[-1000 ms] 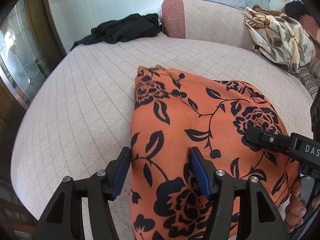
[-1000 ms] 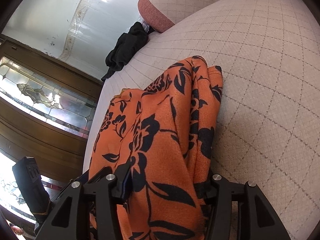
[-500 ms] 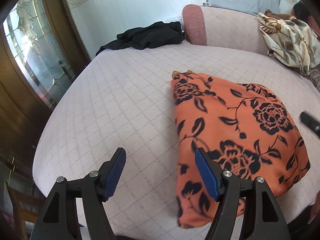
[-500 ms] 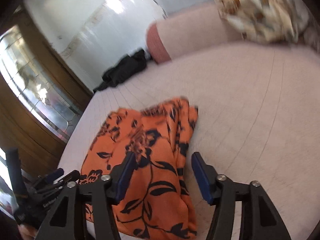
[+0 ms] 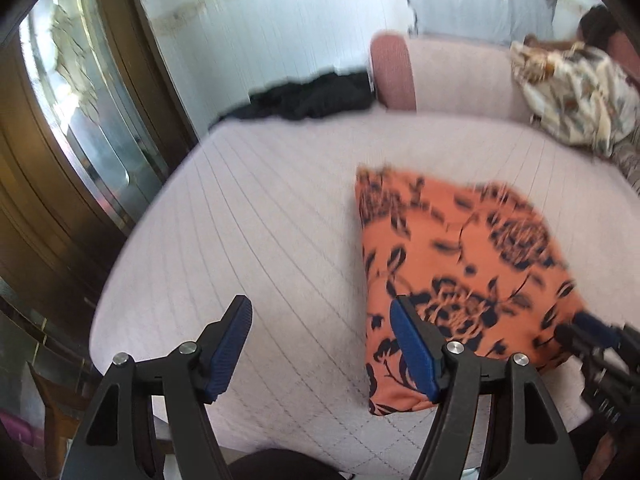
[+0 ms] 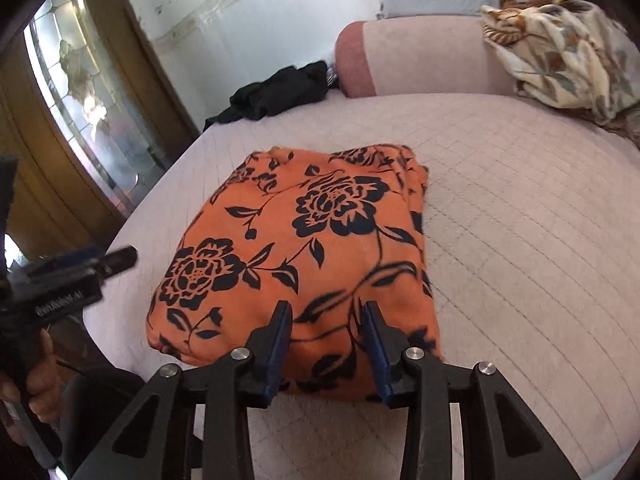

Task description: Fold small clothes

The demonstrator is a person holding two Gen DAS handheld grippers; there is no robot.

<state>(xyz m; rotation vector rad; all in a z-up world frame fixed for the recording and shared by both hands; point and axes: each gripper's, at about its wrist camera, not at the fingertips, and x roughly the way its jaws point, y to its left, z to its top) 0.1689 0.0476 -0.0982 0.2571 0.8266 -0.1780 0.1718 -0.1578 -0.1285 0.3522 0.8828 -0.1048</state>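
Note:
An orange cloth with black flowers [image 6: 304, 248] lies folded into a compact rectangle on the pink quilted bed [image 6: 520, 240]; it also shows in the left wrist view [image 5: 460, 264]. My left gripper [image 5: 320, 348] is open and empty, above the bed just left of the cloth's near corner. My right gripper [image 6: 326, 340] is open with its jaws partly closed, empty, over the cloth's near edge. The left gripper also shows at the left in the right wrist view [image 6: 116, 260].
A black garment [image 6: 276, 94] lies at the bed's far left corner. A pink headboard cushion [image 6: 420, 60] stands behind. A floral blanket [image 6: 560, 52] is heaped at the far right. A wooden glass-paned door [image 6: 92, 112] stands left of the bed.
Both grippers have let go of the orange cloth and pulled back and up. The cloth now lies folded on the bed. The right jaws have narrowed.

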